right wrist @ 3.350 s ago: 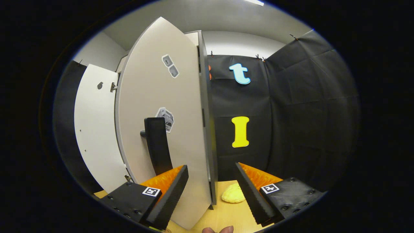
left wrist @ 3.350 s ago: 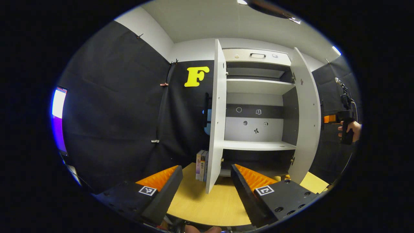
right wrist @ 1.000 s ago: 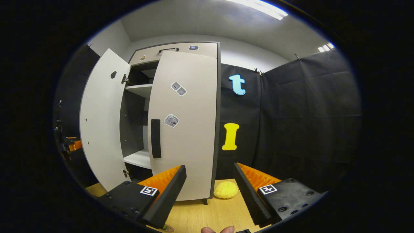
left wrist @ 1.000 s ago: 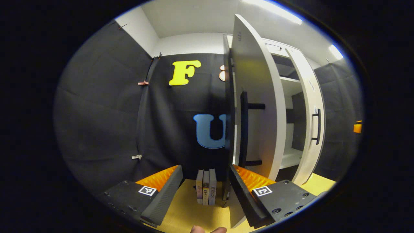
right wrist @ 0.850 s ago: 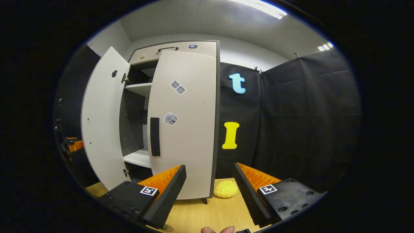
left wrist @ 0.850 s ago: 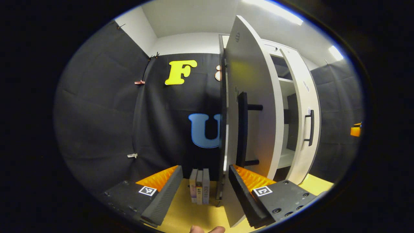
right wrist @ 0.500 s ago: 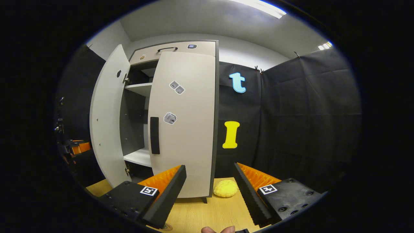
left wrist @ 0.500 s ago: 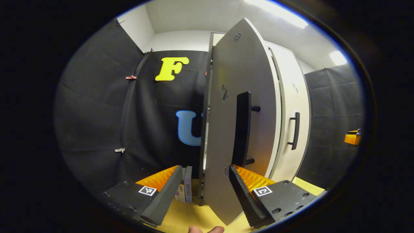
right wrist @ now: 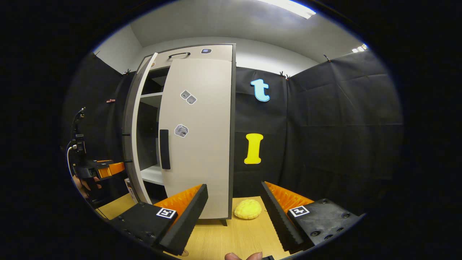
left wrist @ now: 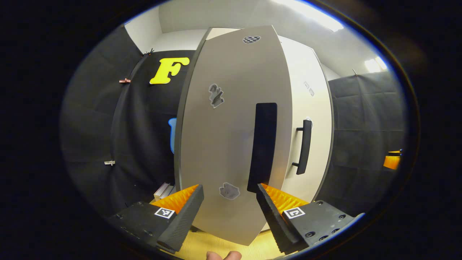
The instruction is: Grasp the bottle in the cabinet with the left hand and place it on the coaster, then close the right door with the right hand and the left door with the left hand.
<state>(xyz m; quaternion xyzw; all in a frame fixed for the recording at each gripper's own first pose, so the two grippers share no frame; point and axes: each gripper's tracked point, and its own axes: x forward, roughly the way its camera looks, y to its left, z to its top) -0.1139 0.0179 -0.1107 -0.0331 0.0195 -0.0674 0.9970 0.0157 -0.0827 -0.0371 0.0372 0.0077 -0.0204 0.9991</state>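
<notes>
Open left hand-held gripper (left wrist: 230,209) faces the left door (left wrist: 231,144), its handle (left wrist: 262,146) between the fingers

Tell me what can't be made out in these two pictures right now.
- Bottle and coaster: hidden from the left gripper view by the left door, and lost below the right tool in the right gripper view.
- Books, left gripper view: mostly covered by the left door's edge.
- Stickers on the right door, right gripper view: too small to tell.
- Cabinet interior, right gripper view: only a sliver between the doors.
- Left tool, right gripper view: too small and edge-on to judge contact with the door.
</notes>
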